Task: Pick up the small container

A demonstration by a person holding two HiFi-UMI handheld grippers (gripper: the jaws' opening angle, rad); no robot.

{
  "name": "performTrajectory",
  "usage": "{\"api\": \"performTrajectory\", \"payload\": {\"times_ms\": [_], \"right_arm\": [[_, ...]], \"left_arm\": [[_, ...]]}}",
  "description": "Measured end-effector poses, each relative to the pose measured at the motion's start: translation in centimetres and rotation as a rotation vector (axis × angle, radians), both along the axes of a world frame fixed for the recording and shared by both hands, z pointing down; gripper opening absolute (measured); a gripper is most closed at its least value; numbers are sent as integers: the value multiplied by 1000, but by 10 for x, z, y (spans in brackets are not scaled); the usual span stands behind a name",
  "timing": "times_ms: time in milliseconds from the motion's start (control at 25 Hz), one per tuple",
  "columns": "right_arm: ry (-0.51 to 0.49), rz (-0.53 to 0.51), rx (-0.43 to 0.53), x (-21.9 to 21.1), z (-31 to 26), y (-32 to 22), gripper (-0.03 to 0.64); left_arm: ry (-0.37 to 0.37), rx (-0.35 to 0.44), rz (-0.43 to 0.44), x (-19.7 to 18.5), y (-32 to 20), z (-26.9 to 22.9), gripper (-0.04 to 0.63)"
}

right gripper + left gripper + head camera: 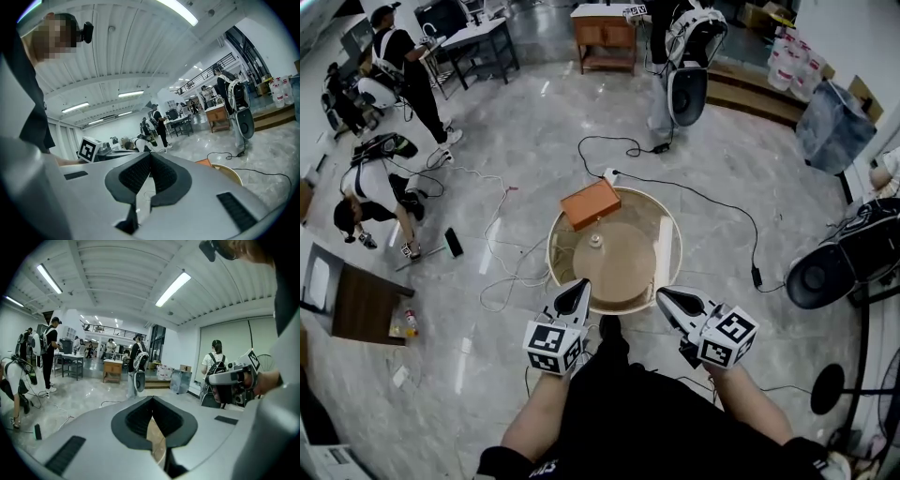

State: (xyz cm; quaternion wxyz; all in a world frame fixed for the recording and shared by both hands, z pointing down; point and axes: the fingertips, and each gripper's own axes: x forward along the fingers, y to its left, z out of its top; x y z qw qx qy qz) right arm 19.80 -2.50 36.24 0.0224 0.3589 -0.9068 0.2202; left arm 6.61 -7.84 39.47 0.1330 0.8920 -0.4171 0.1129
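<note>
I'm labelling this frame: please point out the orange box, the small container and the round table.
orange box [591, 203], head view, middle of its top face.
small container [595, 241], head view, its top.
round table [619, 274], head view, bare brown top.

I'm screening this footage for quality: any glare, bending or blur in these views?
Head view: fisheye bending, dark corners, light streaks on the glossy floor; the small container on the round table is tiny. Left gripper view: ceiling lights blown out, rim dark. Right gripper view: same bending and dark rim.
</note>
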Motion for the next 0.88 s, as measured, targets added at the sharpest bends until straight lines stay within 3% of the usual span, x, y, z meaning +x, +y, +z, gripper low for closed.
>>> {"api": "performTrajectory", "payload": {"times_ms": [480, 880], "right_arm": [[20, -118, -92, -31, 45, -117, 15], [34, -140, -234, -45, 152, -174, 15]], "left_arm": [[-3, -88, -17, 5, -116, 60, 18], [-5, -163, -8, -1, -178, 163, 20]]}}
